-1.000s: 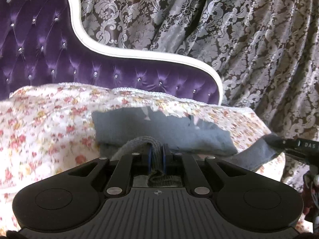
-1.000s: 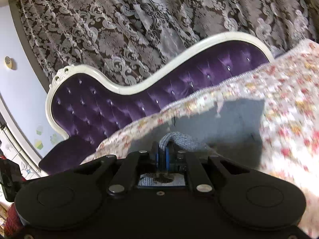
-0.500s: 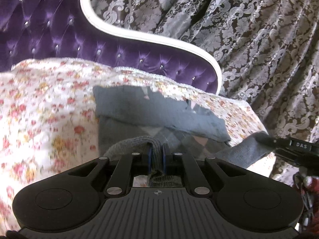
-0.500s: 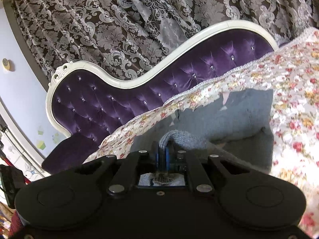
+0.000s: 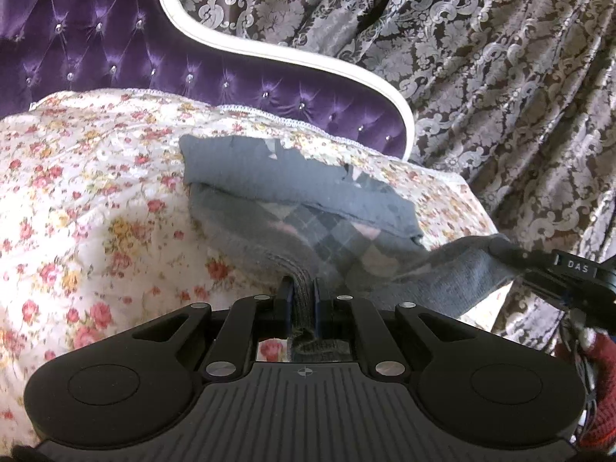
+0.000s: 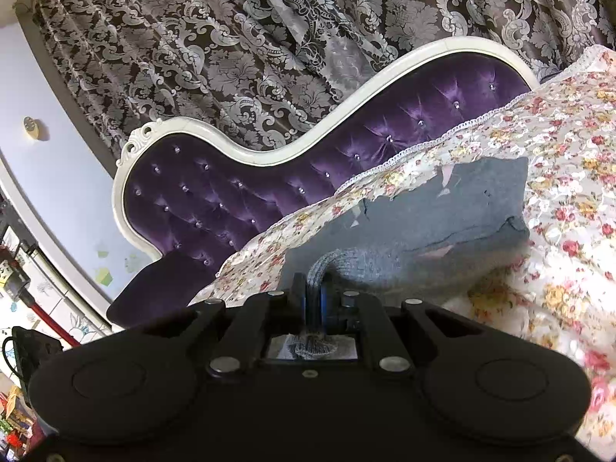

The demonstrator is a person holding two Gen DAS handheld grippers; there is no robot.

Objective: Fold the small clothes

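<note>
A small grey knit garment (image 5: 292, 188) with a pink and grey argyle patch lies on the floral bedspread (image 5: 96, 192), its far part folded over. My left gripper (image 5: 302, 292) is shut on its near hem. My right gripper (image 6: 315, 288) is shut on another part of the hem; it also shows at the right edge of the left wrist view (image 5: 512, 258), holding a stretched corner. The garment shows in the right wrist view (image 6: 442, 211) as a grey folded slab.
A purple tufted headboard (image 5: 96, 38) with a white frame stands behind the bedspread. Patterned damask curtains (image 5: 481, 57) hang behind it. The bed edge drops off on the right in the left wrist view. In the right wrist view a pale wall (image 6: 50, 177) is at left.
Both grippers have pulled back and lifted the near hem. More of the argyle inner side shows, and the garment stretches between the two grippers.
</note>
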